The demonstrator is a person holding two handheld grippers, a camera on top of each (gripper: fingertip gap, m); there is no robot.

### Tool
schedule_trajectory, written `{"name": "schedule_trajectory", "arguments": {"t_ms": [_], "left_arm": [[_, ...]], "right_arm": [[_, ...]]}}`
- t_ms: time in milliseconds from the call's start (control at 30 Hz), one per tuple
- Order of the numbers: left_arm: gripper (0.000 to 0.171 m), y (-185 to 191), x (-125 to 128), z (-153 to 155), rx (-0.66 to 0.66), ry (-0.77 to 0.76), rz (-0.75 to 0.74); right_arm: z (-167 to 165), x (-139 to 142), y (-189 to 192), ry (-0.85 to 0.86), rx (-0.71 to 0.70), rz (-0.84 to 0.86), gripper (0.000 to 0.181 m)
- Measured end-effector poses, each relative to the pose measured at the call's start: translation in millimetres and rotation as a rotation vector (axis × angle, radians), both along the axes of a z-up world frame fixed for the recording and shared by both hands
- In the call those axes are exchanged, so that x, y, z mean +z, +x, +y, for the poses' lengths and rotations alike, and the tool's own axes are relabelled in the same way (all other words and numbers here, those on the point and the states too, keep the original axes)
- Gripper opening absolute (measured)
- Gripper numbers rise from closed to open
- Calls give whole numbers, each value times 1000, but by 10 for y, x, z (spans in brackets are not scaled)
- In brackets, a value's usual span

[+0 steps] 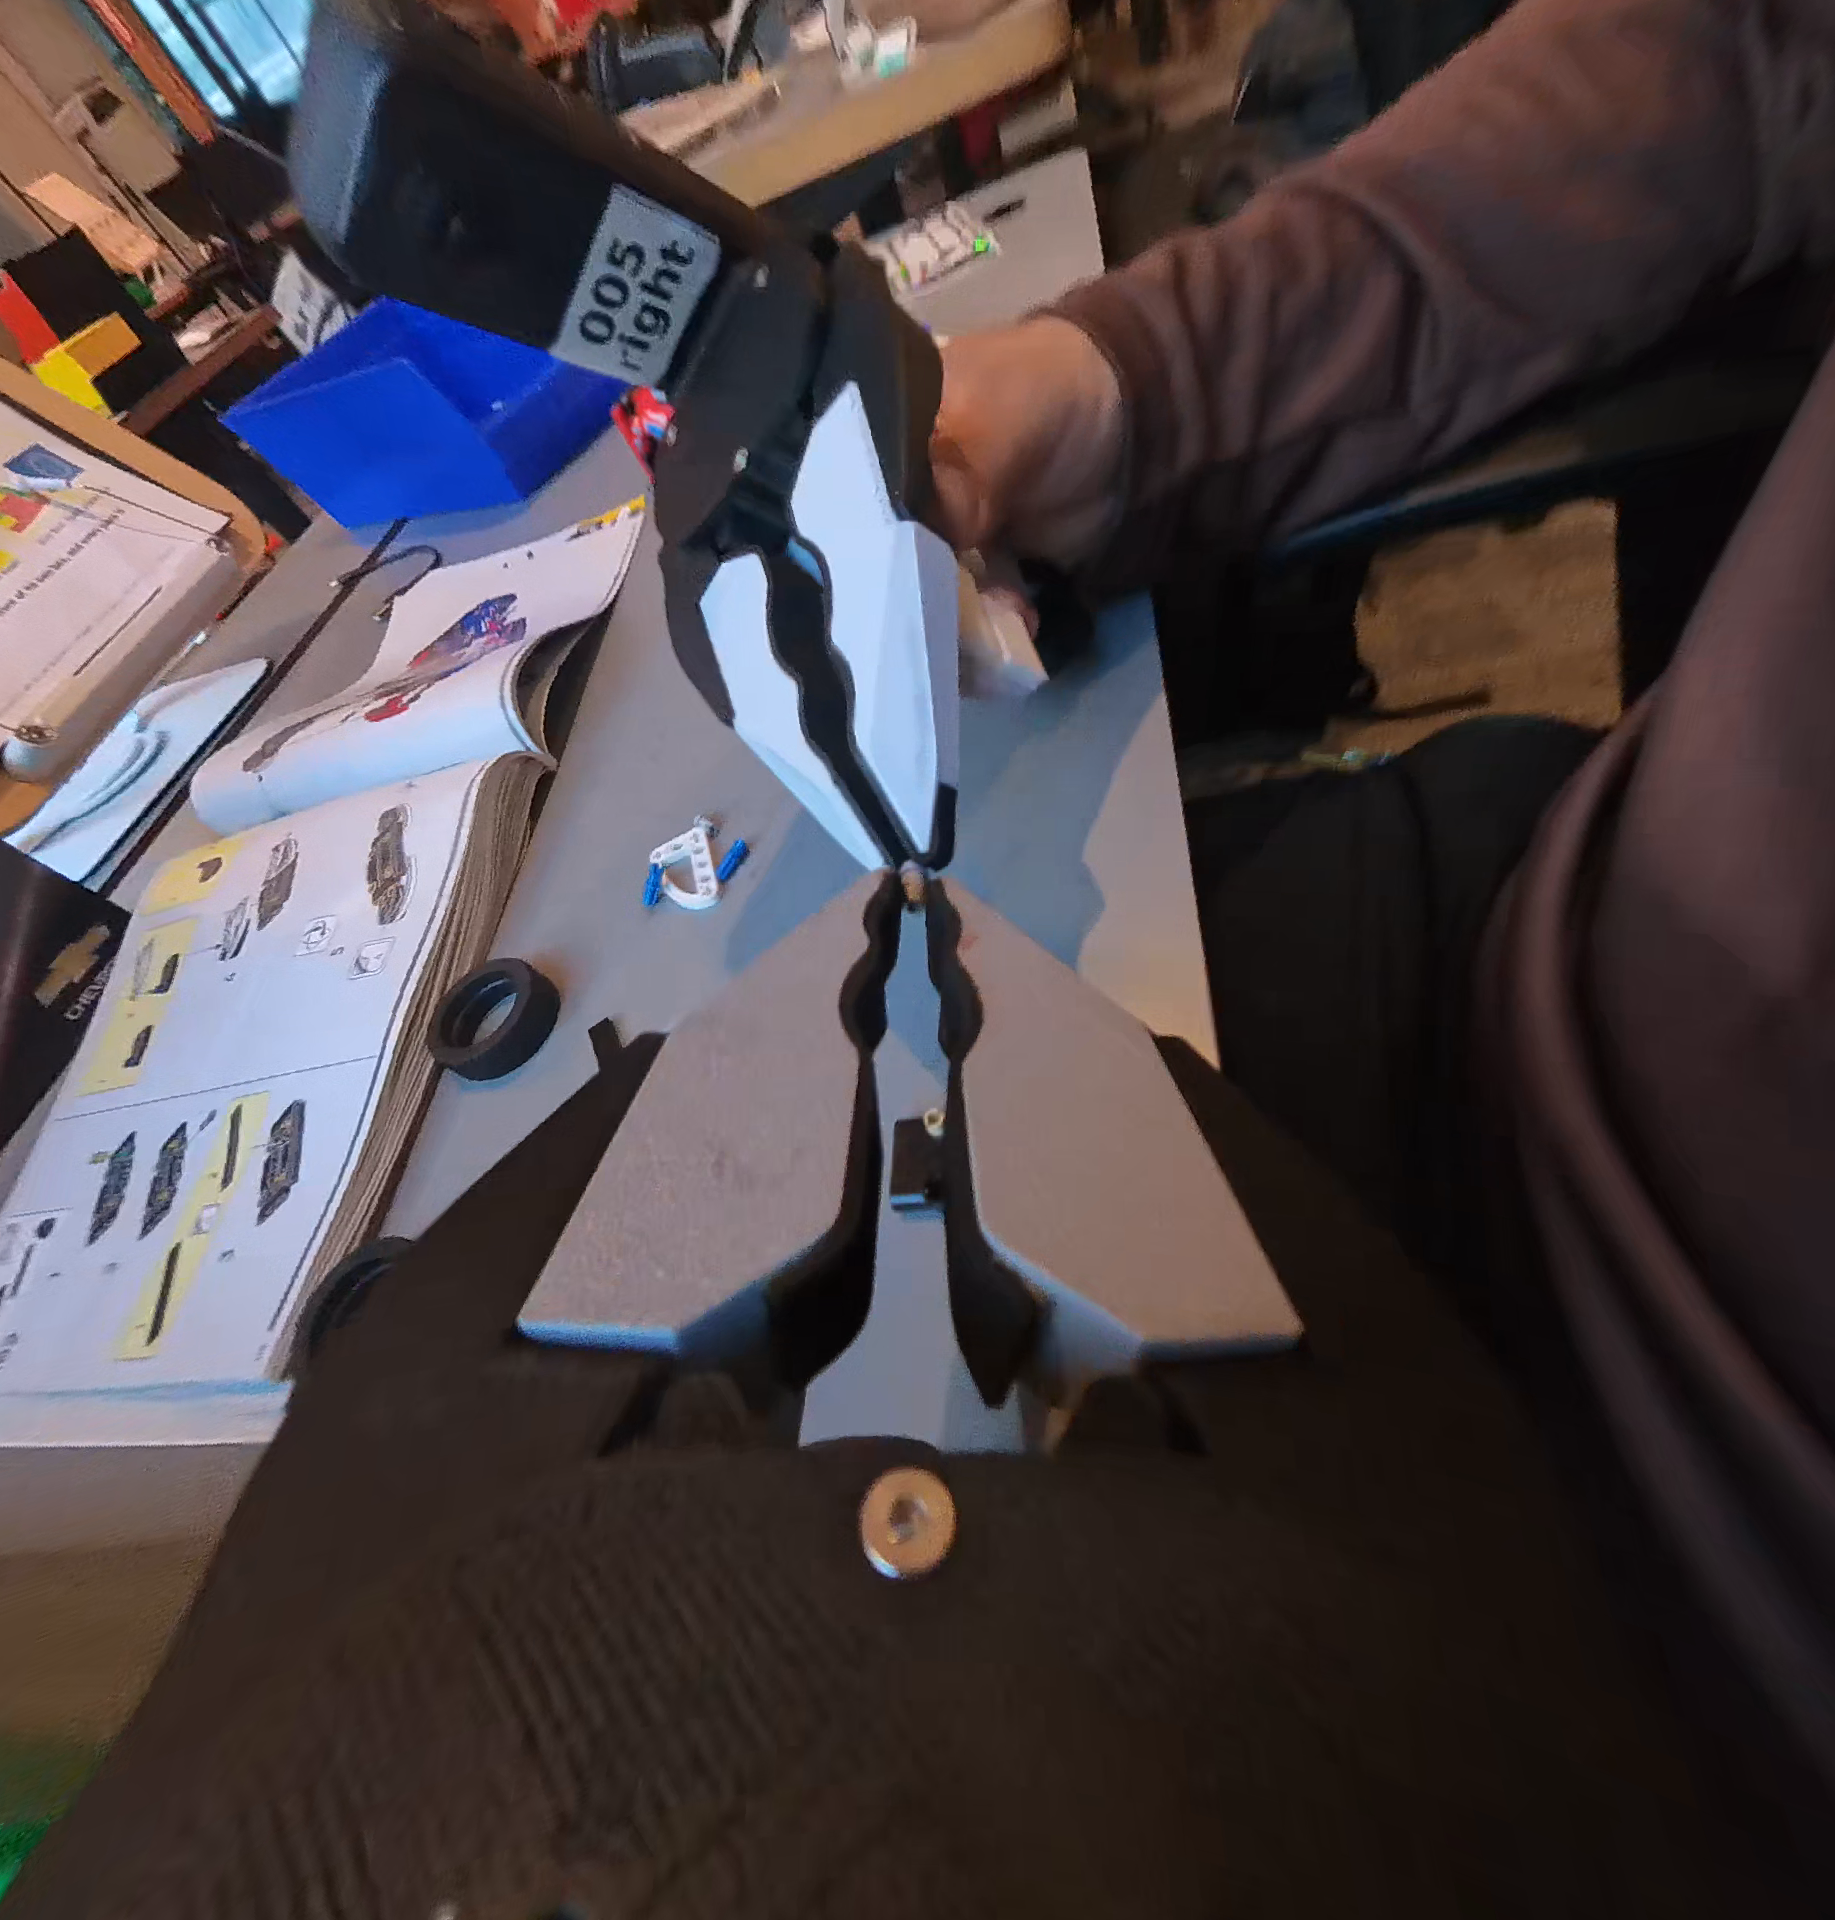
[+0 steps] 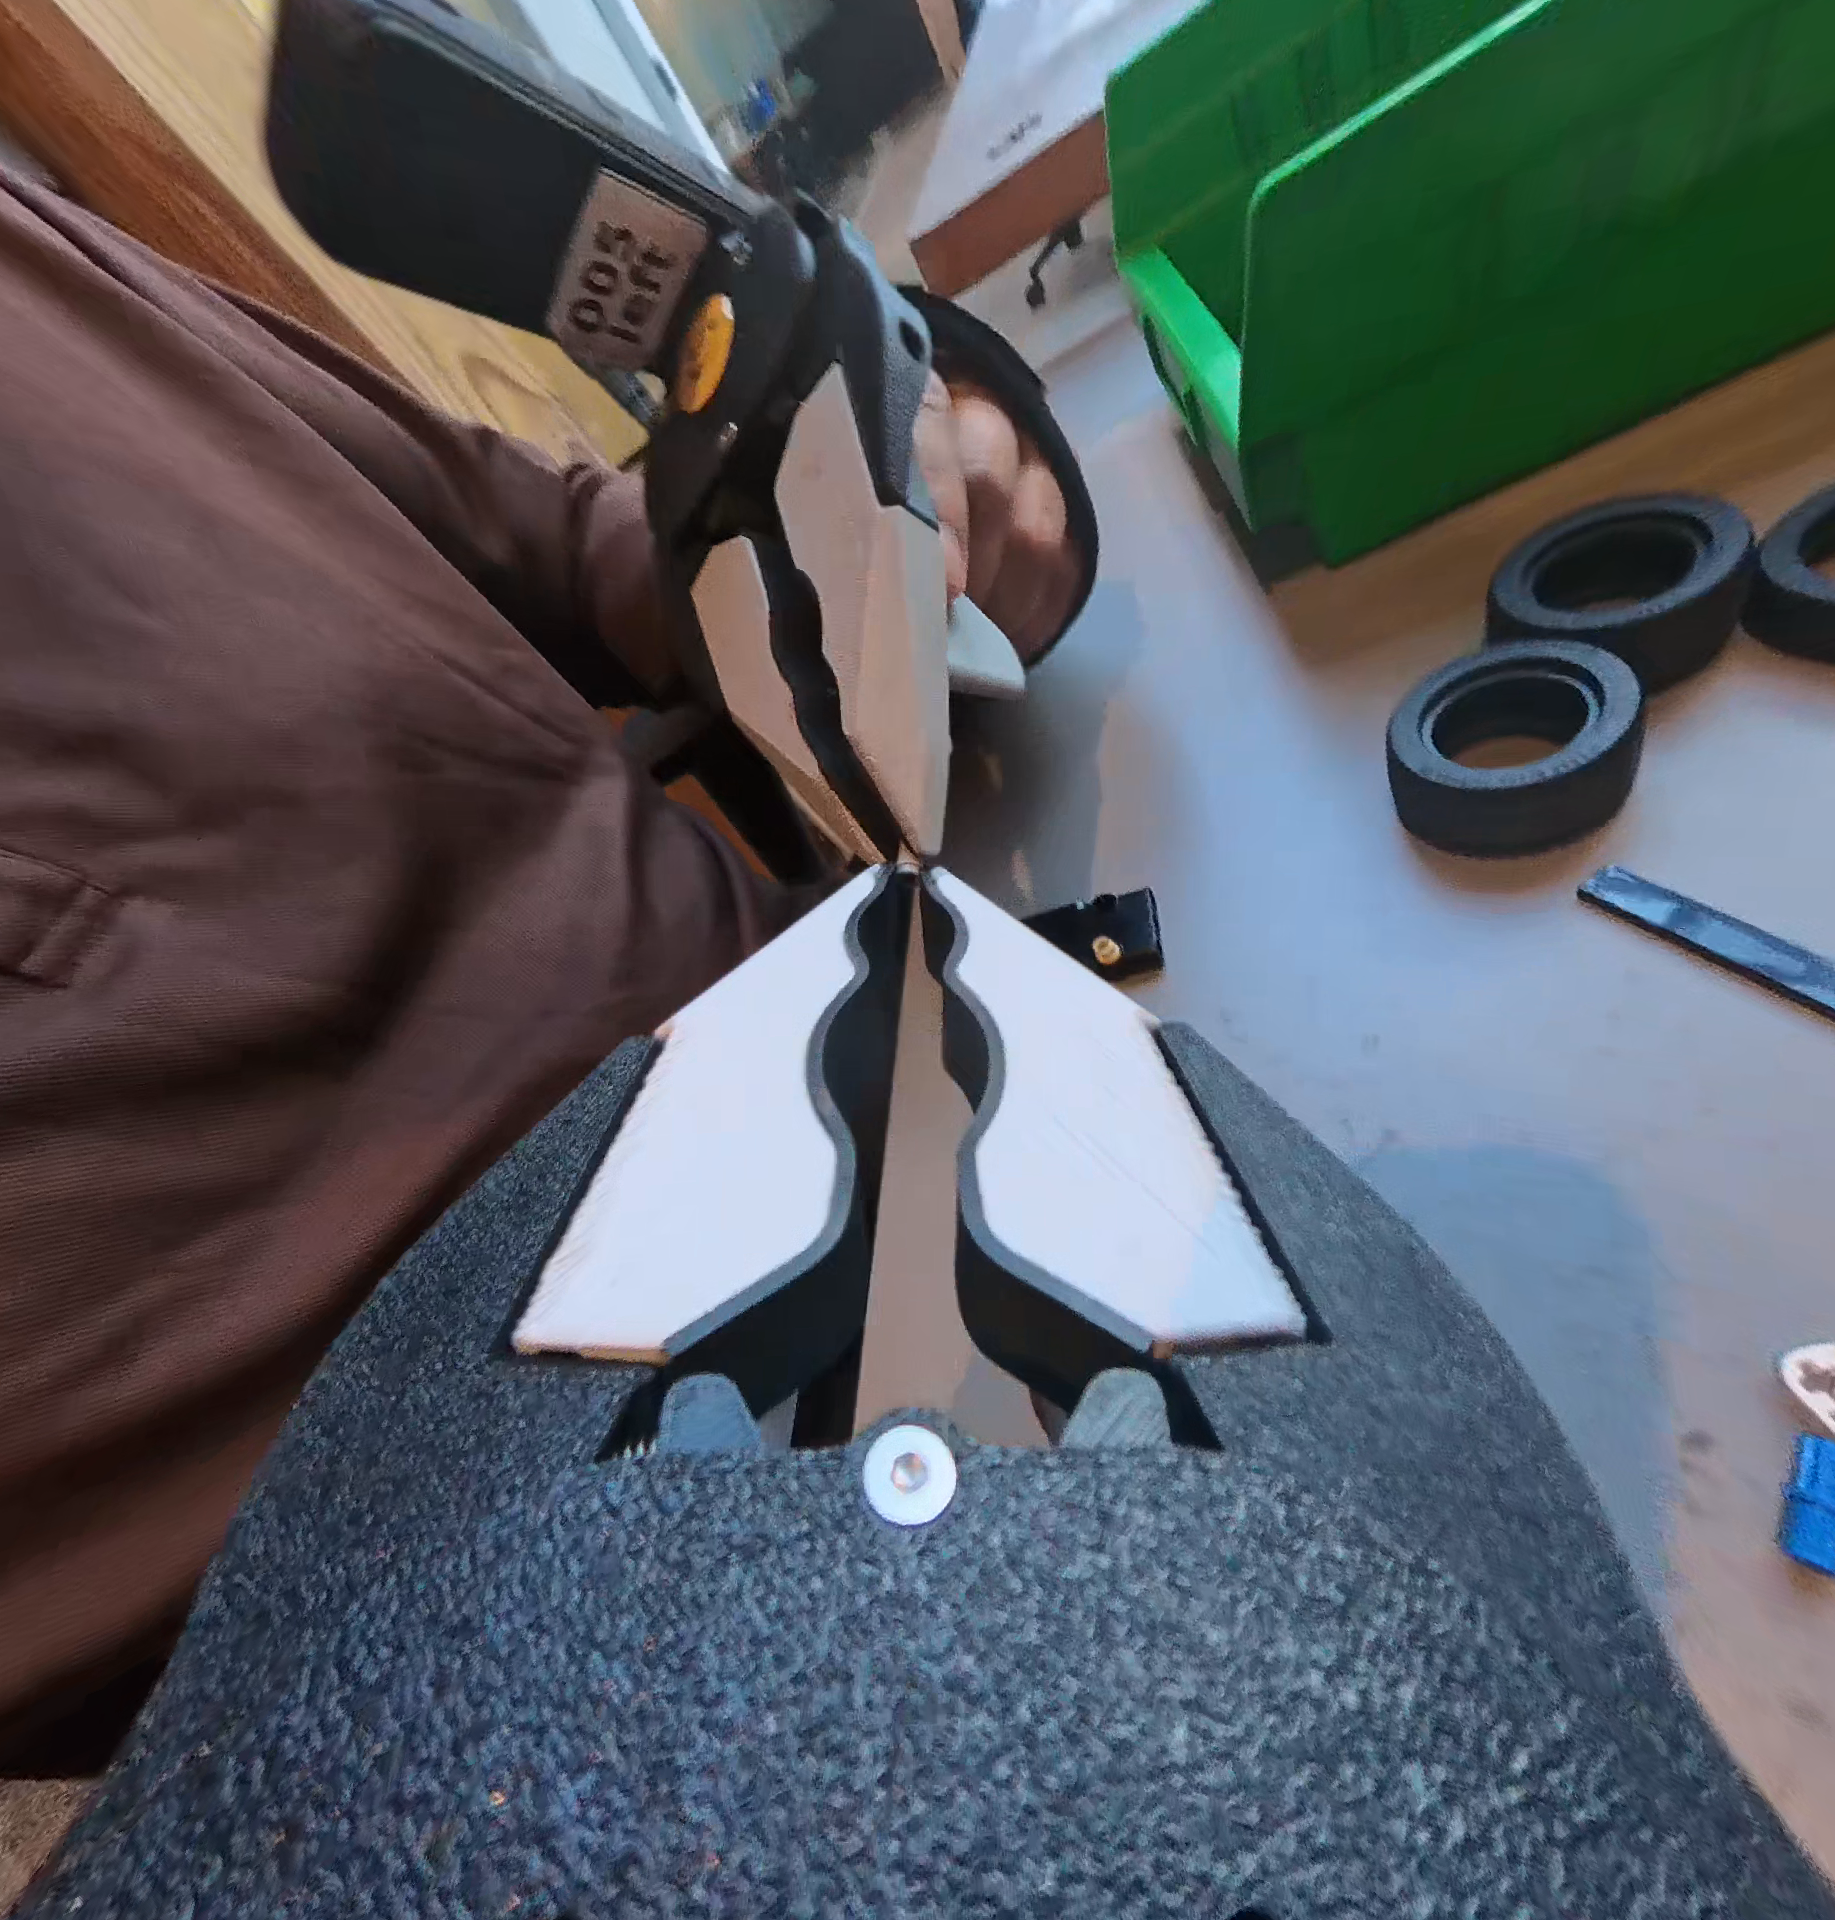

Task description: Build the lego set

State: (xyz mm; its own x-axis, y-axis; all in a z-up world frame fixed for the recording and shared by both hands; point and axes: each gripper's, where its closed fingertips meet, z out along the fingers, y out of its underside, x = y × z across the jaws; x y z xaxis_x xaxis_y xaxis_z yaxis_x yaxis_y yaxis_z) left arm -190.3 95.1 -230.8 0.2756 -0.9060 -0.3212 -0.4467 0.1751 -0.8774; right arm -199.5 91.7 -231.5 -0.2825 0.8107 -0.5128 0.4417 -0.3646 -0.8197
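On the table, an open booklet lay left of a tyre; small pieces sat beyond the tyre, a bin farther back.

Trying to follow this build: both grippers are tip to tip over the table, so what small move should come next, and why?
Probably a gentle push together along the shared line. The left gripper and right gripper meet tip to tip around a tiny grey piece above the grey table; whether it is one part or two is too small to tell.
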Motion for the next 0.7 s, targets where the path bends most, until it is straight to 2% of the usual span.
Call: {"name": "schedule_trajectory", "arguments": {"t_ms": [167,433,467,500,567,700], "left_arm": [[2,5,86,0,1,-45,-94],[3,-40,4,38,28,-112,-80],[6,-45,-19,19,19,-153,-74],[17,-53,-51,-10,8,-211,-63],[50,-113,-177,-27,26,-356,2],[64,-272,-459,-26,84,-471,167]], "right_arm": [[6,84,1,60,-9,59,4],[60,1,-38,369,-100,-8,3],[61,-30,-41,382,-106,-28,3],[79,-87,-35,397,-119,-62,3],[122,-243,-4,430,-138,-140,3],[174,-513,16,454,-146,-264,3]]}}
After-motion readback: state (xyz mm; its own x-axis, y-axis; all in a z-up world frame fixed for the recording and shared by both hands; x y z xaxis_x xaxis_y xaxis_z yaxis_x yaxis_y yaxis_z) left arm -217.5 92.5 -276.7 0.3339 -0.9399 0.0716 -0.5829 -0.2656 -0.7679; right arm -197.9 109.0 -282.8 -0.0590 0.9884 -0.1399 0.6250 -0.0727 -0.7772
